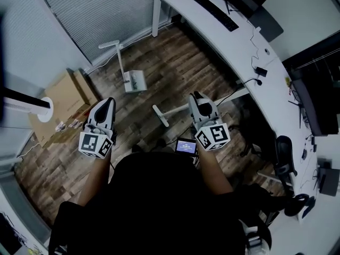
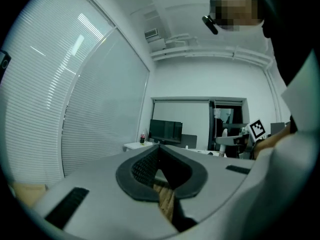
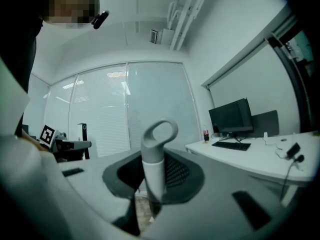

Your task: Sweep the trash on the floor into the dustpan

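Left claw [image 1: 108,103] level, right claw [image 1: 196,98] round probable broomstick [image 3: 154,160]

floor [image 1: 175,68]: brown wood planks
dustpan [image 1: 136,81]: white
broom handle [image 3: 154,171]: white, grey loop end
gripper cubes [image 1: 212,136]: black-white squares

I note a long white surface [image 1: 234,41] running along the right side, carrying a black keyboard [image 1: 215,13], a dark monitor [image 3: 230,116] and a small bottle [image 3: 205,134] at its far end. A black office chair [image 1: 284,161] stands beside its near end. At the left I record a cardboard box [image 1: 64,97] below closed window blinds [image 1: 90,9].
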The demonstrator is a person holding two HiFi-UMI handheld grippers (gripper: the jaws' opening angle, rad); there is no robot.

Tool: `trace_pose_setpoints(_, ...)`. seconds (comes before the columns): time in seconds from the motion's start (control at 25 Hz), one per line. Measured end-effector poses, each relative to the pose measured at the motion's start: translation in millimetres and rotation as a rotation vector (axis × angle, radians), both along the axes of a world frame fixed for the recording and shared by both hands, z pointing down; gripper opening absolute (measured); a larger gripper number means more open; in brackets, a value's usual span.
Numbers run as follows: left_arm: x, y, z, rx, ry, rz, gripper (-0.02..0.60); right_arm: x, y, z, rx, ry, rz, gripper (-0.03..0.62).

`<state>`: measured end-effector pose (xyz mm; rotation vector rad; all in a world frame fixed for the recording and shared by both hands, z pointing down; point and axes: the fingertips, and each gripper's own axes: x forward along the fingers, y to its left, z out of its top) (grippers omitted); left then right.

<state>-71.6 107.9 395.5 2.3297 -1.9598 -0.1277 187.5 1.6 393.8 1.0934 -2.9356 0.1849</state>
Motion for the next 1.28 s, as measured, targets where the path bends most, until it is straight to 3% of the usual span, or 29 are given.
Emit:
trace_pose_setpoints(0.88,-4,18,-1,-0.014,0.005,0.005,-0.006,8,12,-6,0.016,-0.024,0.028,0.072)
trace_pose_setpoints(1.28,18,8,0,-0.026,0.007,0.029,-0.006,17,9,-1,0.001,-0.021,-0.003,0.072)
